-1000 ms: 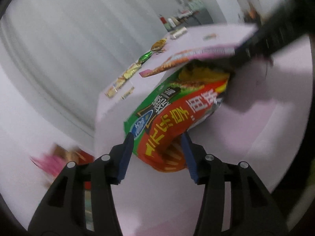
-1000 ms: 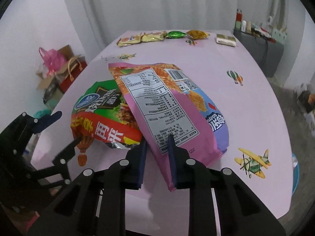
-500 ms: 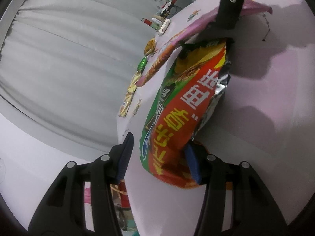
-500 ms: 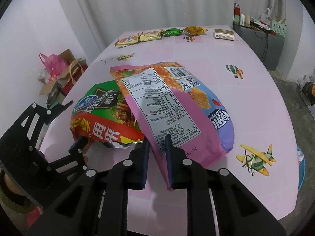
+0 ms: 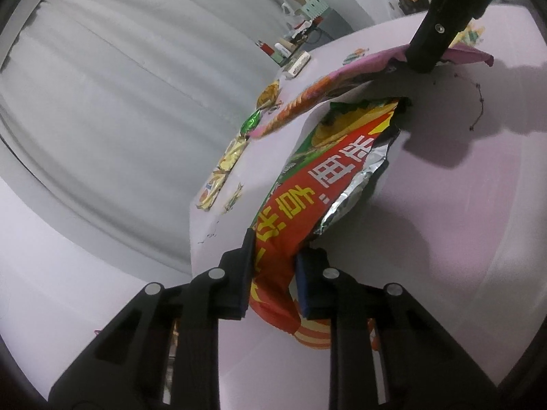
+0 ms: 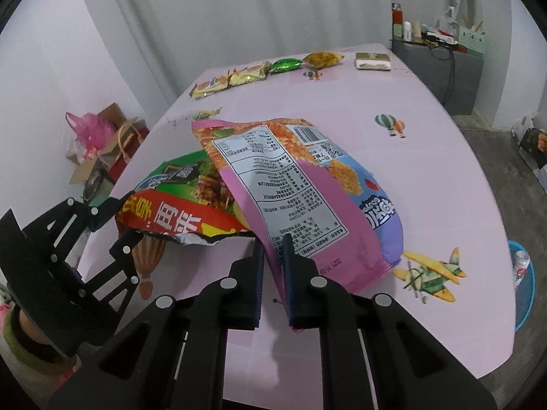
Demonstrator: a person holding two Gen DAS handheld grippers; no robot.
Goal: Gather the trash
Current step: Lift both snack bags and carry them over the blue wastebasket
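Observation:
My left gripper (image 5: 274,266) is shut on the edge of a red and green snack bag (image 5: 307,191), torn open with silver lining showing; the gripper also shows in the right wrist view (image 6: 112,225) at the left. My right gripper (image 6: 272,259) is shut on the near edge of a pink snack bag (image 6: 294,191), which overlaps the red and green bag (image 6: 184,201). The right gripper's arm (image 5: 441,17) and the pink bag (image 5: 359,68) show at the top of the left wrist view. Both bags are lifted partly off the pink table (image 6: 427,177).
Several small snack packets (image 6: 236,77) and a flat box (image 6: 372,60) lie along the table's far edge. Bags and a cardboard box (image 6: 99,143) sit on the floor at left. A grey cabinet (image 6: 441,71) stands at back right. A blue bin (image 6: 523,283) is at right.
My left gripper has closed on the red and green bag's edge and tilted. The right gripper keeps its hold on the pink bag and has lifted it slightly.

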